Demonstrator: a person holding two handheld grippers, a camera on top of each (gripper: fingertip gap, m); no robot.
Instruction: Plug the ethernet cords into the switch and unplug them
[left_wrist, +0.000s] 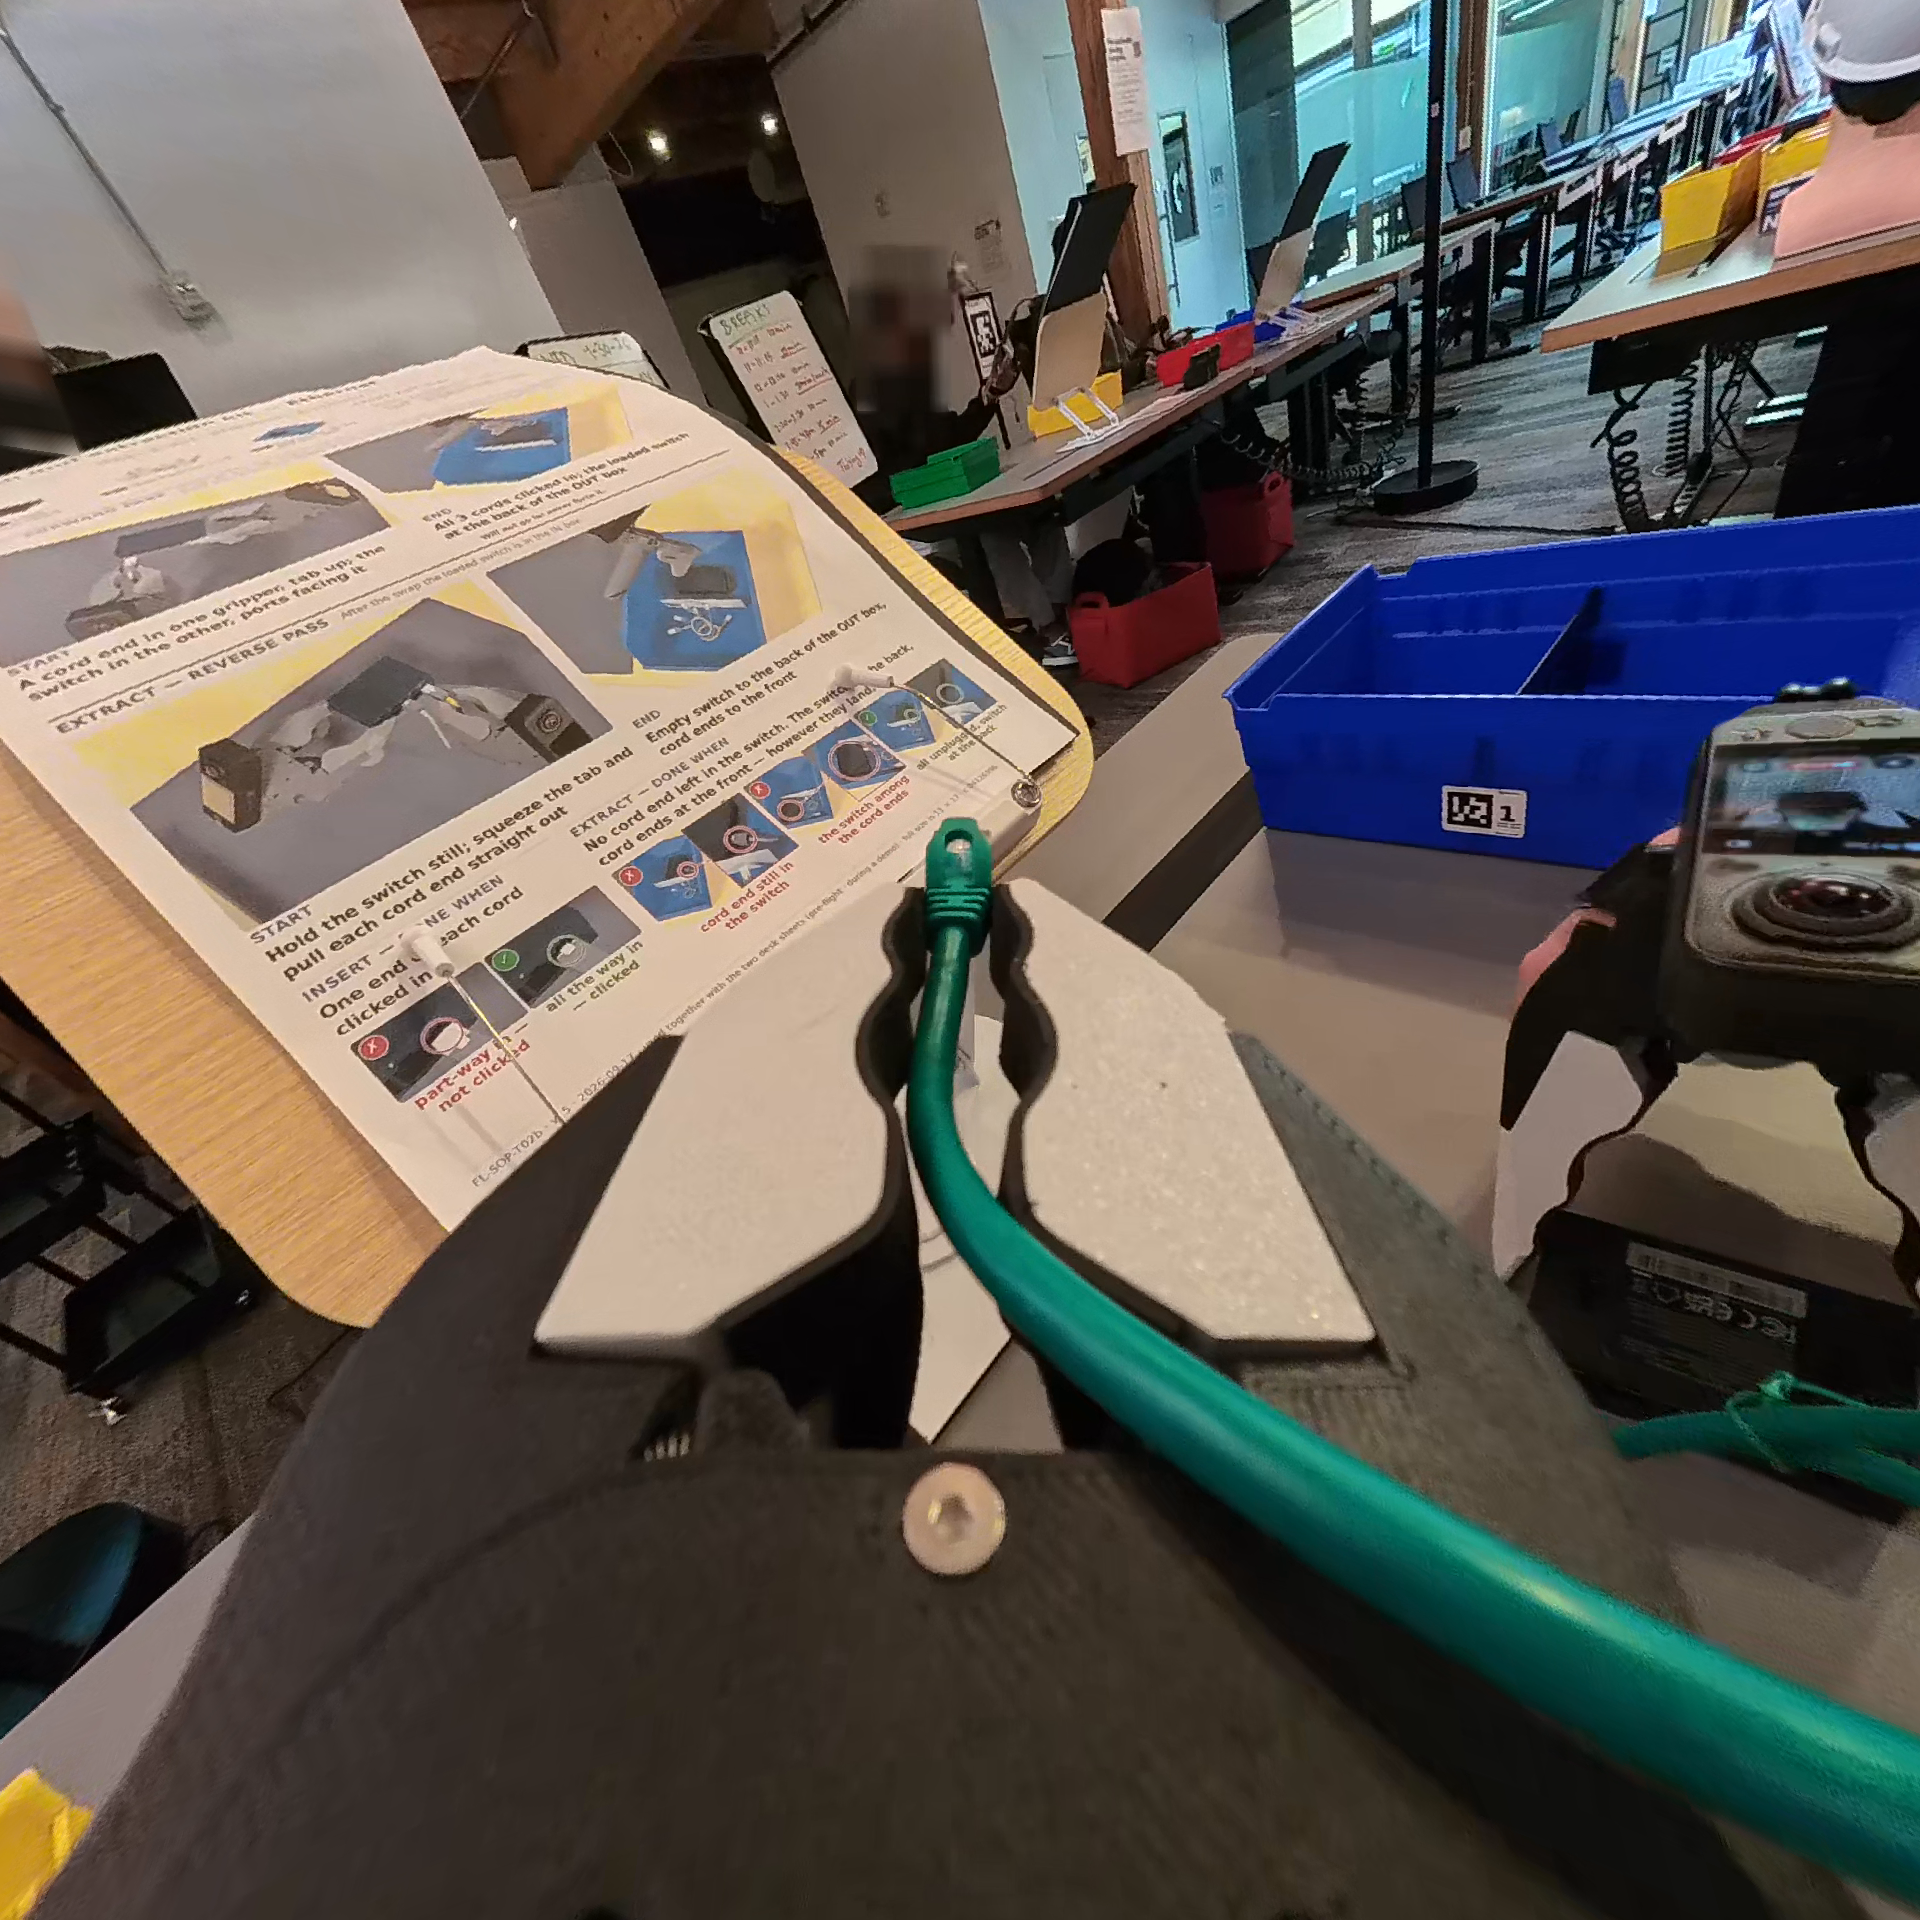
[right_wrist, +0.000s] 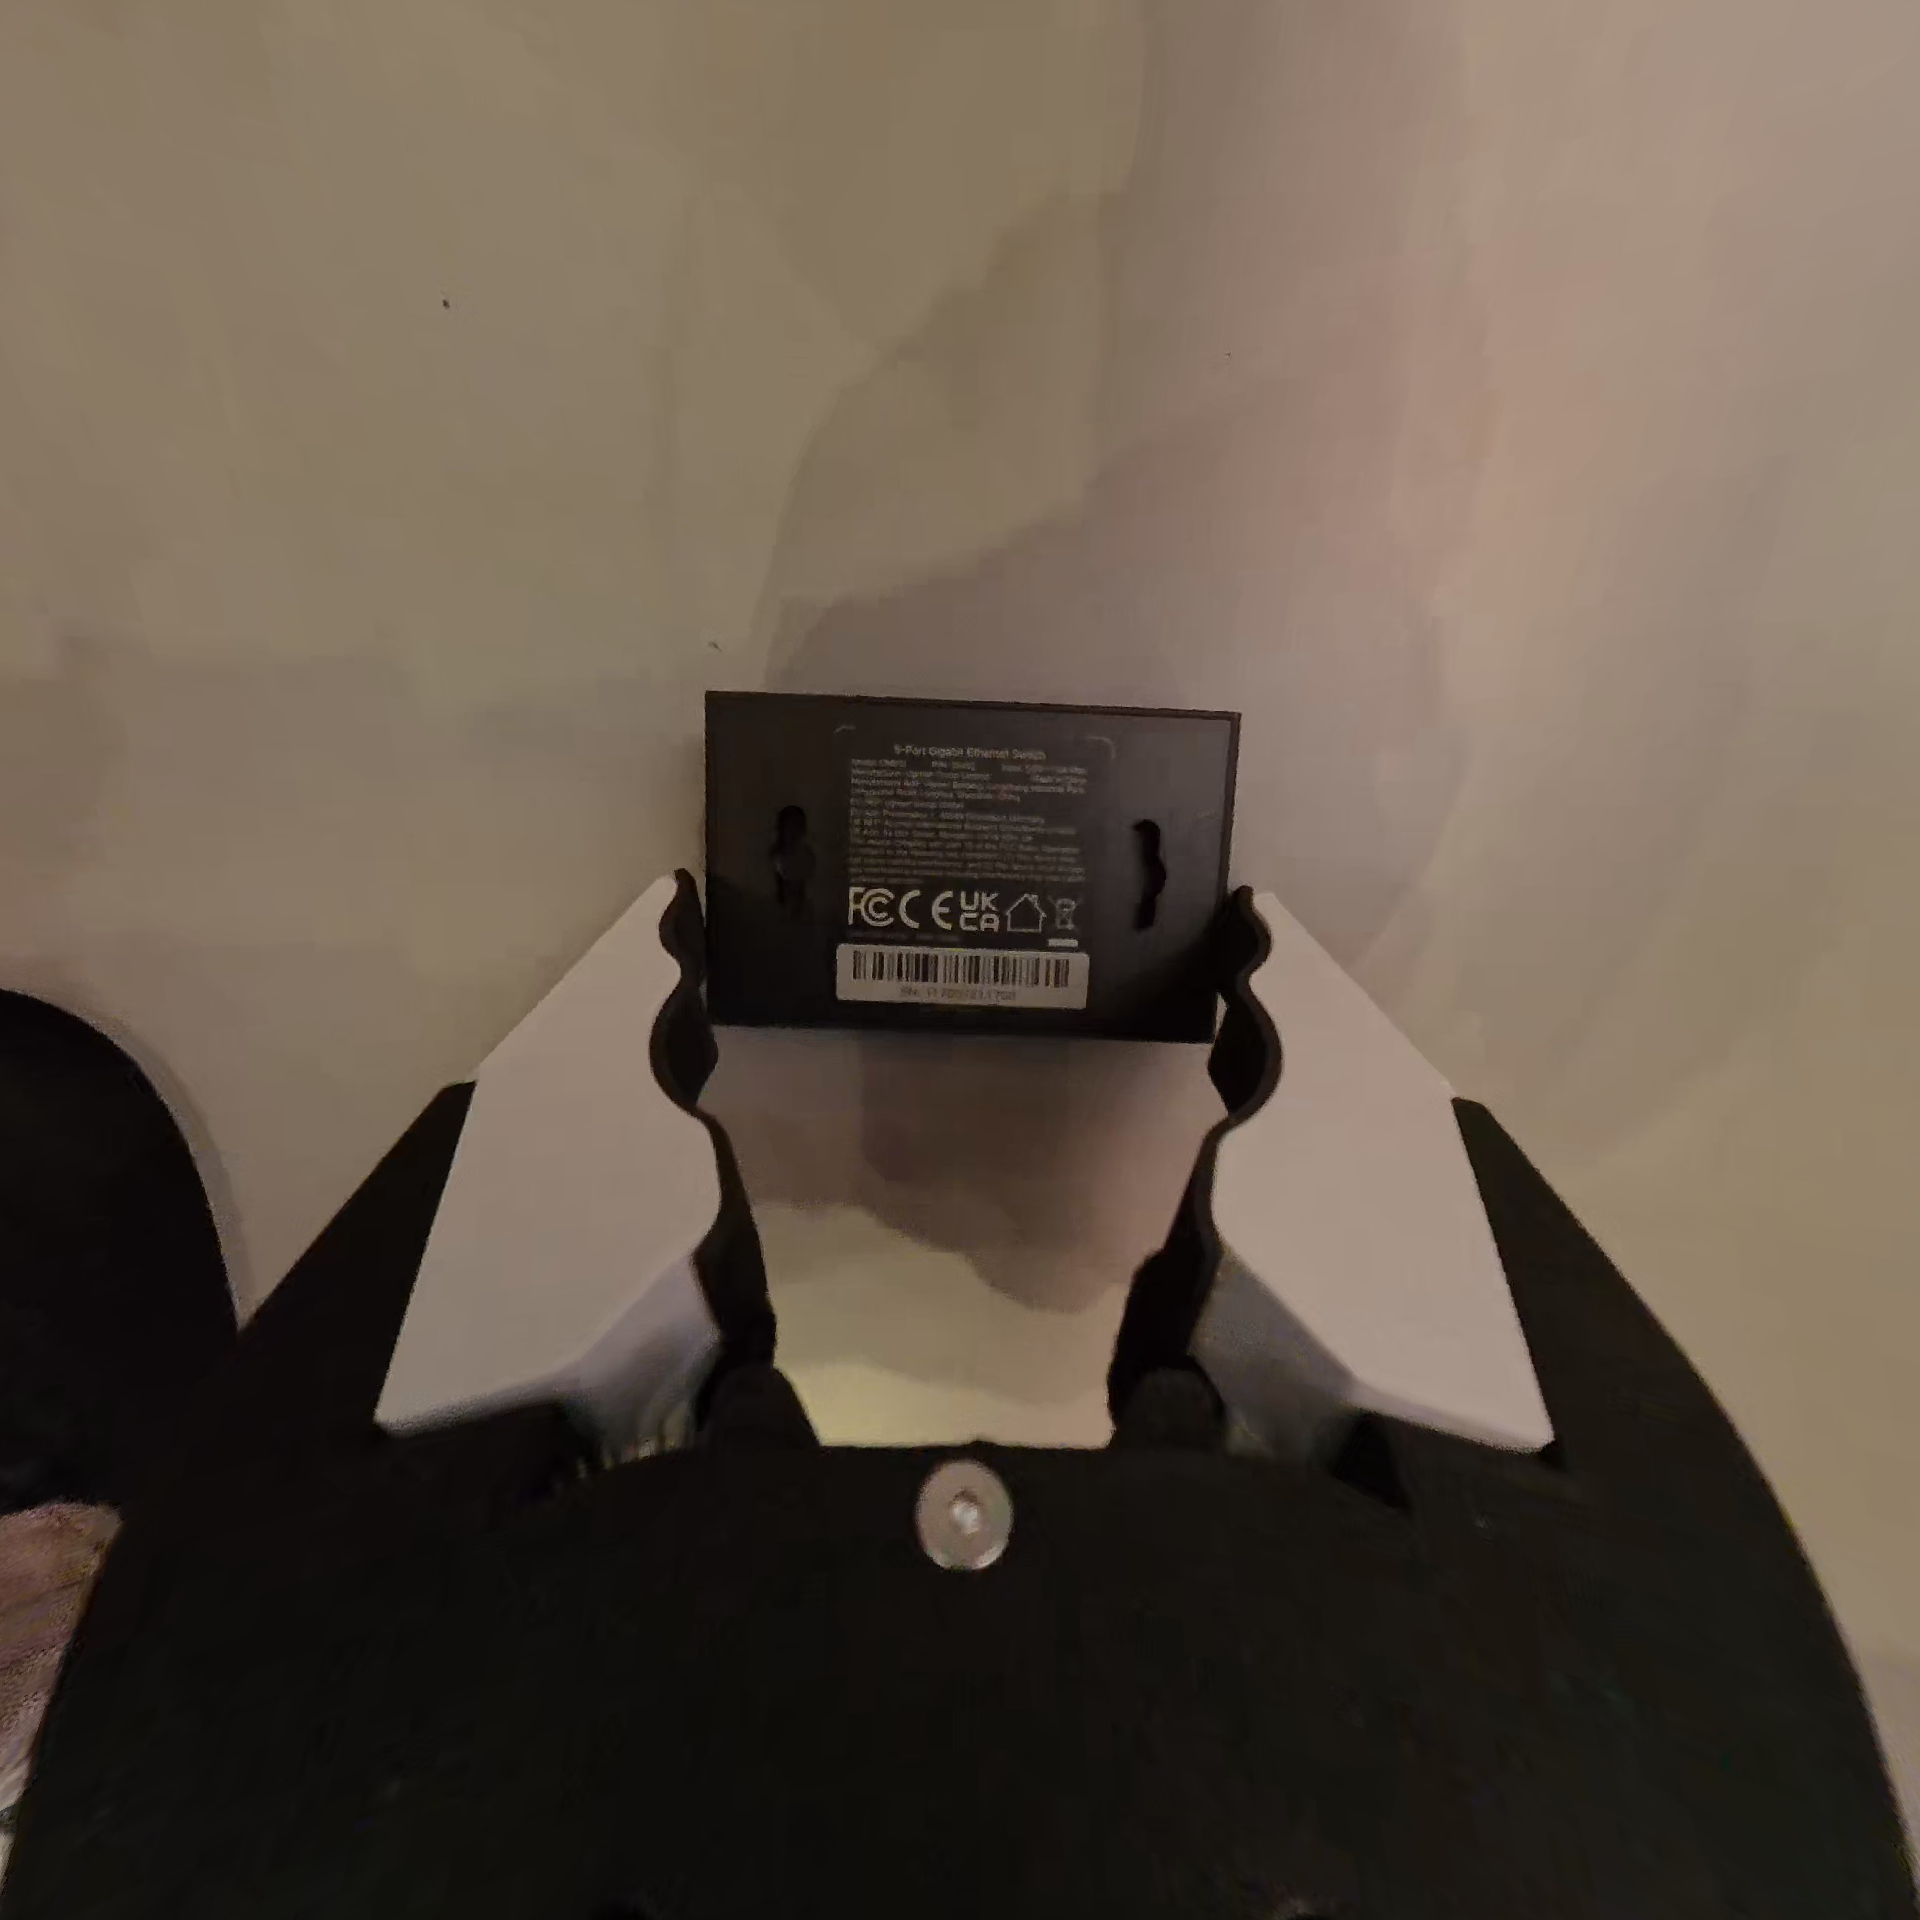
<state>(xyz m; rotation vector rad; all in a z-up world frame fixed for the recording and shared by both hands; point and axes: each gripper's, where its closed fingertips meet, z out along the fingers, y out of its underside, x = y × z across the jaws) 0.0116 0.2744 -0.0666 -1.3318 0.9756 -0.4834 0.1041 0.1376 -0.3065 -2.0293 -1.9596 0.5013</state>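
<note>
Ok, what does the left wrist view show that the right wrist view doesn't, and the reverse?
Left only: the left gripper shut on the green cord, plug past the fingertips; the instruction sheet; the blue bin.

Right only: the switch's labelled underside, with two mounting slots and a barcode sticker, gripped at both ends by the right gripper.

Both: the switch, seen side-on low at the left view's right edge, under the right gripper, and the pale table.

The grey table (left_wrist: 1340, 997) bears a blue bin (left_wrist: 1558, 707) and instruction board (left_wrist: 499, 790).
</note>
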